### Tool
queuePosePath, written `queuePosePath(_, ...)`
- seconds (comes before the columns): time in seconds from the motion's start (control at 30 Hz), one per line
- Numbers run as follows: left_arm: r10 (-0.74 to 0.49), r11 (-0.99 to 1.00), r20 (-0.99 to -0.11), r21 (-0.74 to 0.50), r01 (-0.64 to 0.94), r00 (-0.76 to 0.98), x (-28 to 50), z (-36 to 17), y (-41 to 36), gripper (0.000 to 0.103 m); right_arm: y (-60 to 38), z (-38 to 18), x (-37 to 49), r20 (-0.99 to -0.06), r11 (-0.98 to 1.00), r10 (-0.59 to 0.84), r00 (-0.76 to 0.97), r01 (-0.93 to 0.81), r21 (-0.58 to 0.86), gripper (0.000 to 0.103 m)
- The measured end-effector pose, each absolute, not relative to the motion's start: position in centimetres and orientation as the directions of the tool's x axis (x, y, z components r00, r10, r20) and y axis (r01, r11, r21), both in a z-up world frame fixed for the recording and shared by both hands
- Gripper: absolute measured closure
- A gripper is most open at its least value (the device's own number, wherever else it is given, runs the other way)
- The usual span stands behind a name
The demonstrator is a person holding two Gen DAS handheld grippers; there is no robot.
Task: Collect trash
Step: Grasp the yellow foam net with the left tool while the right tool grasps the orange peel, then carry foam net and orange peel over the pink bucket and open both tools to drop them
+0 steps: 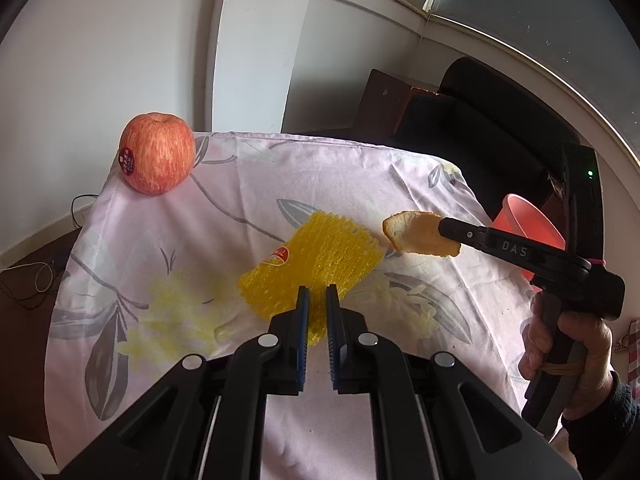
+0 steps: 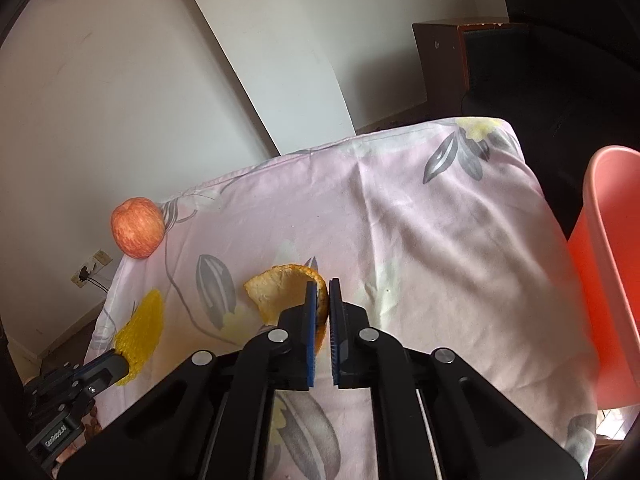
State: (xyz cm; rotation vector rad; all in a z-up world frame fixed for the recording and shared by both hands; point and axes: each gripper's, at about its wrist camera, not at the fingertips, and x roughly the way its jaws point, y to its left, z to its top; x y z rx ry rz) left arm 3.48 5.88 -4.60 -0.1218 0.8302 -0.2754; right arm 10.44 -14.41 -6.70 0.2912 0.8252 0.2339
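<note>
A curled orange peel (image 2: 280,288) sits between the blue pads of my right gripper (image 2: 323,284), which is shut on its edge. In the left wrist view the same peel (image 1: 416,234) hangs at the tip of the right gripper (image 1: 442,226), just over the cloth. A yellow foam fruit net (image 1: 316,260) lies flat mid-table. My left gripper (image 1: 317,290) is shut on its near edge, and yellow mesh shows between the pads. From the right wrist view, the net (image 2: 140,328) and the left gripper (image 2: 120,362) appear at the lower left.
A red apple (image 1: 156,154) with a sticker rests at the table's far left corner. The floral pink tablecloth (image 1: 160,260) covers the table. A pink bin (image 2: 608,280) stands off the right edge. A person's hand (image 1: 568,360) holds the right tool. A dark chair (image 1: 500,120) is behind.
</note>
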Motion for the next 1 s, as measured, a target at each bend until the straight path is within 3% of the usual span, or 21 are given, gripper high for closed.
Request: queuePosePath(1.0, -0.343, 0.934, -0.674, -0.173, 0.312, 0.654, 0.2, -1.3, -3.0, 0.095, -22.3, -2.5, -2.6, -0.580, 0.931, 0.238, 0.779, -0.013, 0.364, 0.097)
